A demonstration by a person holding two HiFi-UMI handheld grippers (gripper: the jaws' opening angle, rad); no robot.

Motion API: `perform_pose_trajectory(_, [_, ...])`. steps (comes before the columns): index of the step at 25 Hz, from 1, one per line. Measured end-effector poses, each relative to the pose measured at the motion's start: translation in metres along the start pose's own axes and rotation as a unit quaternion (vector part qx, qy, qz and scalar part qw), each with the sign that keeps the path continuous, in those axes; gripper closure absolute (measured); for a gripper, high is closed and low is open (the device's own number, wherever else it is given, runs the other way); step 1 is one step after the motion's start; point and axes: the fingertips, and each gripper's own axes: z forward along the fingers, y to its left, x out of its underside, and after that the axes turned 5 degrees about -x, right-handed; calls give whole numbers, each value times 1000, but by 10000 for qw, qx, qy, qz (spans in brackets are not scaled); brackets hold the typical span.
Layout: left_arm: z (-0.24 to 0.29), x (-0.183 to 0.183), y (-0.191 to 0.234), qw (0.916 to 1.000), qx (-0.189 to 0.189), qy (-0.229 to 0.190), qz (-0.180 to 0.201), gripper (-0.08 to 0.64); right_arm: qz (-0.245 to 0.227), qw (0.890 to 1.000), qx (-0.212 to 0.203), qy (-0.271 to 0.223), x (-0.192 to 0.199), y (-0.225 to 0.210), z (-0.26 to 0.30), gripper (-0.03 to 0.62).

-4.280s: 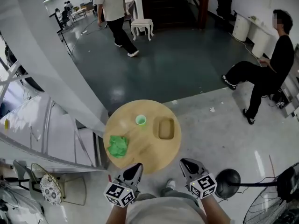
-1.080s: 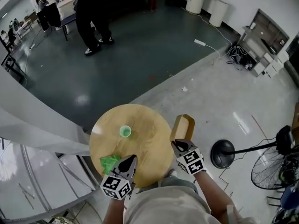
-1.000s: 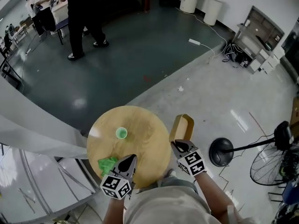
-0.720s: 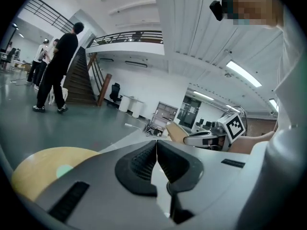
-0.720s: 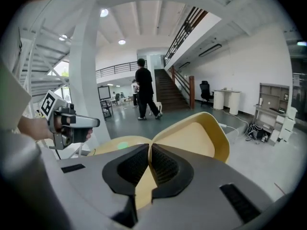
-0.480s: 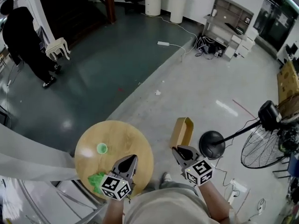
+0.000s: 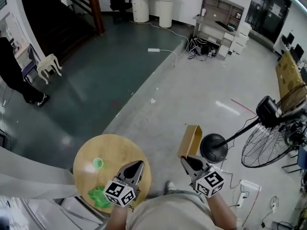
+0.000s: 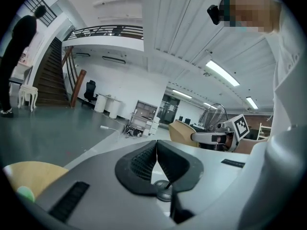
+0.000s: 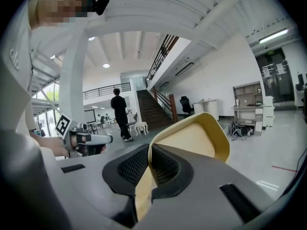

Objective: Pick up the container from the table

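The tan, rounded-rectangular container [image 7: 190,140] hangs in the air over the floor, right of the round wooden table [image 7: 115,159]. My right gripper [image 7: 185,160] is shut on its near wall. In the right gripper view the container's thin wall [image 9: 196,138] runs between the closed pads of the right gripper [image 9: 149,158], with the open side facing right. My left gripper [image 7: 138,165] hovers over the table's right edge. In the left gripper view the left gripper [image 8: 156,145] has its pads together and nothing between them.
A small green cup [image 7: 98,163] and a crumpled green cloth [image 7: 99,197] lie on the table. A standing fan [image 7: 271,140] with a round black base [image 7: 213,147] stands on the floor just right of the container. A person [image 7: 17,75] stands at the far left.
The head view has swung to the right, so the table slid left and down in the picture. The container, held in the right gripper, is now farther from the table and near the fan base.
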Motion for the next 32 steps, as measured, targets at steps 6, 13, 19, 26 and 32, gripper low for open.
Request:
perform_pose_trajectory(6, [14,-9,-13,9997,206,-45,84,543,57,9995,-9,-327,-9,-6,-21,548])
perform_pose_trajectory(13, [24,-13,-19,9994,309,-115,113,543,197,9979,5,-619,-12,-14,-34,548])
perform_pose_trajectory(19, [27,-15,-21,9990,406,-119,145,543,282,9975,94,-636,-10,-22,-35,548])
perform_pose_trajectory(26, [30,-9,-21,9991,394,-97,152,543,296,9969,131,-720,-6,-26,-36,548])
perform_pose_trajectory(32, [25,-8,-20,9993,323,-107,136,543,230,9972,122,-702,-6,-23,-37,548])
